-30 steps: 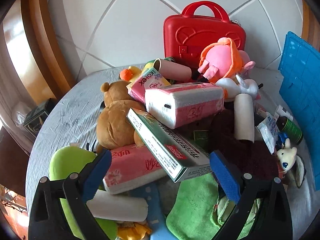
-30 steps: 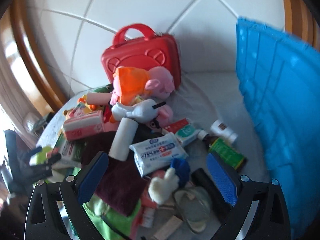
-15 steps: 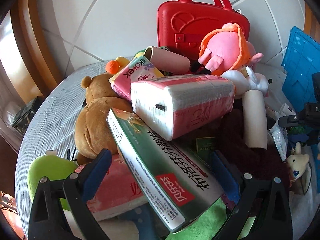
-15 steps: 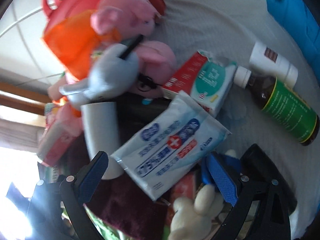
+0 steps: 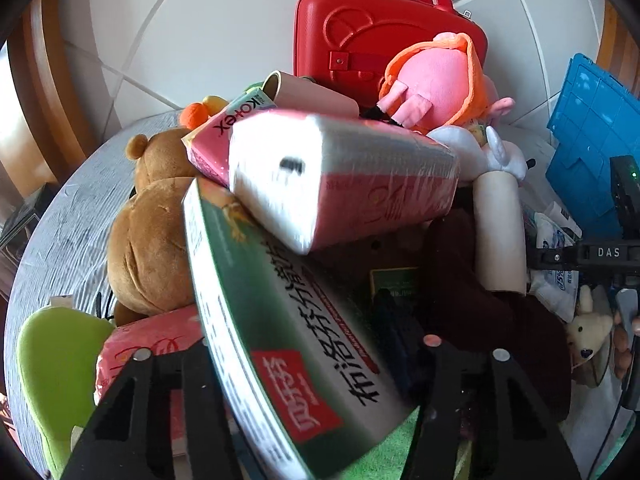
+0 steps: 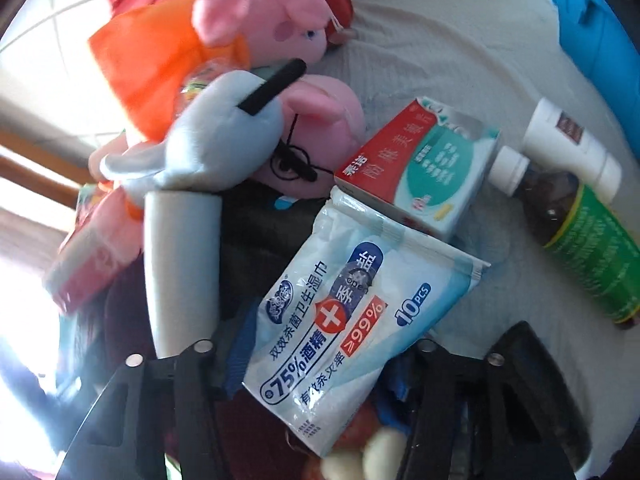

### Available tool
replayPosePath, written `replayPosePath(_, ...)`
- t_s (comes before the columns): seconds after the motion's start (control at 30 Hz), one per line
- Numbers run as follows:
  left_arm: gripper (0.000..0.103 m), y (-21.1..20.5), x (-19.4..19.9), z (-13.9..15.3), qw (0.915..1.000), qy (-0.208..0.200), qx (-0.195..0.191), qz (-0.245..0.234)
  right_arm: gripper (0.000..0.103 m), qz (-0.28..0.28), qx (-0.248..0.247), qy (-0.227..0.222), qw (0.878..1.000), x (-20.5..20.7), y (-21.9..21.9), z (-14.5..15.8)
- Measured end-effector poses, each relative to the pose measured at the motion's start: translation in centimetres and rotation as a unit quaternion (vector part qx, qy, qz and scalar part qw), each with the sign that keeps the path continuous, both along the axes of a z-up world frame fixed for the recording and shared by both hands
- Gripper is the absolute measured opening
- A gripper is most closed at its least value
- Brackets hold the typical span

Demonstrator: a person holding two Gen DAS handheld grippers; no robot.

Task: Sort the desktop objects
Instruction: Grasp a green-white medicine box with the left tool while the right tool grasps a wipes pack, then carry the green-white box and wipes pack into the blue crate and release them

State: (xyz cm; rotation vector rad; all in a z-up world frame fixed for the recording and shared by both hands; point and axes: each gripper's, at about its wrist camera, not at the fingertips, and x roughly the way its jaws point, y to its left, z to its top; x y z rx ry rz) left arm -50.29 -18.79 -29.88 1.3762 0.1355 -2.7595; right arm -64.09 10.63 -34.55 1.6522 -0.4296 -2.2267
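A heap of mixed objects covers the round table. In the left wrist view, my left gripper (image 5: 296, 344) has closed on the long green and white medicine box (image 5: 288, 332), which lies between its fingers under a pink tissue pack (image 5: 344, 184). In the right wrist view, my right gripper (image 6: 316, 344) has closed on the pale blue wet-wipes pack (image 6: 352, 312); its blue pads press both edges. A red and teal medicine box (image 6: 424, 168) lies just beyond the wipes.
A brown teddy bear (image 5: 152, 240), red case (image 5: 384, 40), pink plush pig (image 5: 436, 80), white roll (image 5: 500, 232), dark red cloth (image 5: 480, 320) and blue crate (image 5: 592, 140) surround the heap. A green-labelled brown bottle (image 6: 580, 248) and a white bottle (image 6: 572, 144) lie right of the wipes.
Both grippers moved down and forward into the heap. The left closed around the green medicine box and the right closed around the wet-wipes pack.
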Motion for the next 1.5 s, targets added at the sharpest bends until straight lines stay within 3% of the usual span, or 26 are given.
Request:
replayPosePath(0.1, 0.034, 0.1, 1.0, 0.7, 0.9999, 0.009, -0.003, -0.010, 0.048, 0.016, 0.015, 0.025, 0.999, 1.4, 0.0, 1.1)
replayPosePath(0.3, 0.028, 1.0, 3.1, 1.9, 0.9992, 0.022, -0.027, -0.020, 0.046, 0.053, 0.063, 0.096, 0.992, 4.4, -1.4, 4.1)
replayPosePath(0.53, 0.019, 1.1, 5.9, 3.9, 0.9972, 0.047, -0.053, -0.024, 0.045, 0.072, 0.083, 0.145, 0.983, 8.1, -1.6, 8.0)
replayPosePath(0.9, 0.019, 5.8, 12.1, 10.8, 0.9843, 0.119, -0.084, -0.099, 0.045, 0.041, 0.083, 0.233, 0.968, 15.3, -0.1, 15.1)
replayPosePath(1.17, 0.019, 12.2, 14.4, 16.0, 0.9610, 0.171, -0.082, -0.202, 0.045, -0.017, 0.090, 0.288, 0.953, 21.8, 2.4, 19.8)
replayPosePath(1.33, 0.019, 17.8, 15.5, 20.5, 0.9359, 0.220, -0.067, -0.267, 0.045, -0.068, 0.096, 0.332, 0.936, 25.8, 6.2, 24.3)
replayPosePath(1.5, 0.019, 25.0, 15.3, 26.0, 0.9047, 0.269, -0.037, -0.328, 0.045, -0.135, 0.110, 0.382, 0.908, 29.0, 12.5, 29.8)
